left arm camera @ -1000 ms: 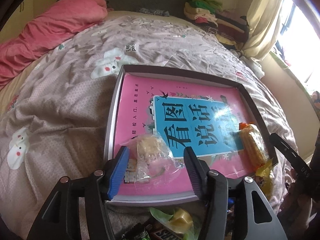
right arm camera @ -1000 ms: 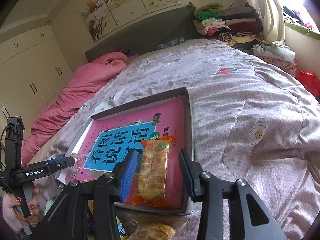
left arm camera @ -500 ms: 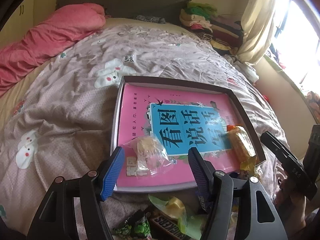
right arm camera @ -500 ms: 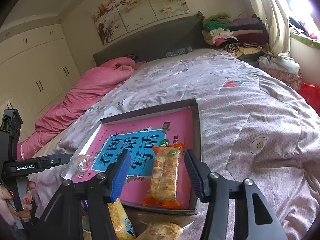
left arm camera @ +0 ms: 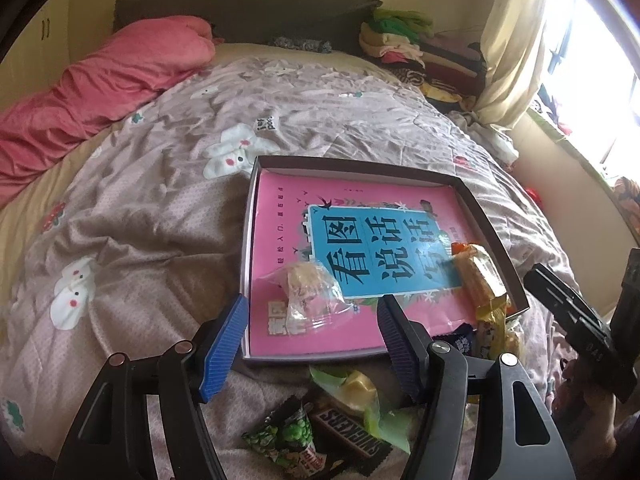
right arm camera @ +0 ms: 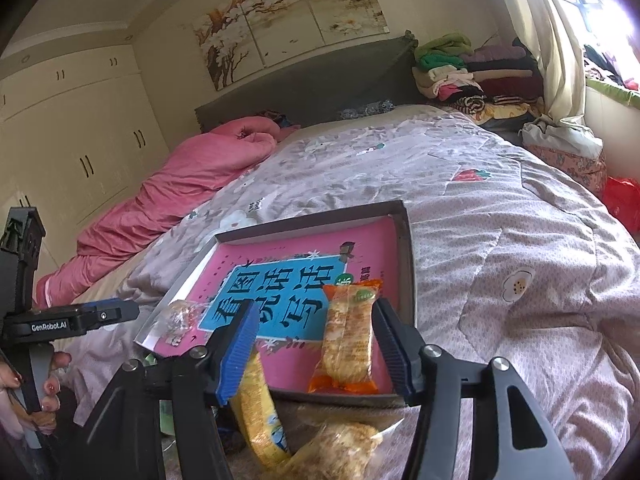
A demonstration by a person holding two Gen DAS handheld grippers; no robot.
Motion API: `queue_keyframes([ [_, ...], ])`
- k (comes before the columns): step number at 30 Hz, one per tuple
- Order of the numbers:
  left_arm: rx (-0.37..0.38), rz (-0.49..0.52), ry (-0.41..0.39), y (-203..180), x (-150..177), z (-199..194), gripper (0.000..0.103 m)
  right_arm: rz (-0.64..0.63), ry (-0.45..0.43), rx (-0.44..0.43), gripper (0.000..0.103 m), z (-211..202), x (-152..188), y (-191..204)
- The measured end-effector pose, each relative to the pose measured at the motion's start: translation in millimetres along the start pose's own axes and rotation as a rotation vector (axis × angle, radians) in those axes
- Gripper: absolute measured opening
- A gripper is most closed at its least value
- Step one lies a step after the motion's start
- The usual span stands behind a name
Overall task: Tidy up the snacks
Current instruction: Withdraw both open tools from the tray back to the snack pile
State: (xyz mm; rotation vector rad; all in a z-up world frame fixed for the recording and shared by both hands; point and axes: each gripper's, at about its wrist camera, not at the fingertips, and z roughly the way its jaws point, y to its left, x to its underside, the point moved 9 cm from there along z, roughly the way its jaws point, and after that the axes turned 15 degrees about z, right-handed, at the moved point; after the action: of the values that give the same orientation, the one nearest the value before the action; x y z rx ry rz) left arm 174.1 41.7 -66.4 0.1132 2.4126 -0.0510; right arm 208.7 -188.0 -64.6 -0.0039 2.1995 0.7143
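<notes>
Blue-padded jaws of both the left gripper [left arm camera: 310, 340] and the right gripper [right arm camera: 314, 350] have just been opening, gripping nothing; beyond them the cookie [left arm camera: 308, 290] and cracker [right arm camera: 348, 338] are lying in the tray [left arm camera: 494, 222]. Next likely means reaching for loose snacks [left arm camera: 344, 424] beneath.

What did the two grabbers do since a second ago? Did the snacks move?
Both let go. The left gripper has just been opening and backed off the clear-wrapped snack; the right gripper did likewise with the orange-wrapped cracker pack. Both snacks lie where they were in the tray, and more loose snacks have come into view below it.
</notes>
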Motion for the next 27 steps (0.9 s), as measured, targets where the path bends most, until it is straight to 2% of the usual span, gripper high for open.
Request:
queue_keyframes([
  [18,0.001,0.015,-0.028,2.8,7.5,-27.0,0.069,-0.078,0.022,0.007,0.059,-18.8,32.3,44.1],
  [27,0.037,0.029,0.004,-0.6,18.2,-28.0,0.069,-0.114,0.044,0.05,0.059,-26.9,32.8,58.2],
])
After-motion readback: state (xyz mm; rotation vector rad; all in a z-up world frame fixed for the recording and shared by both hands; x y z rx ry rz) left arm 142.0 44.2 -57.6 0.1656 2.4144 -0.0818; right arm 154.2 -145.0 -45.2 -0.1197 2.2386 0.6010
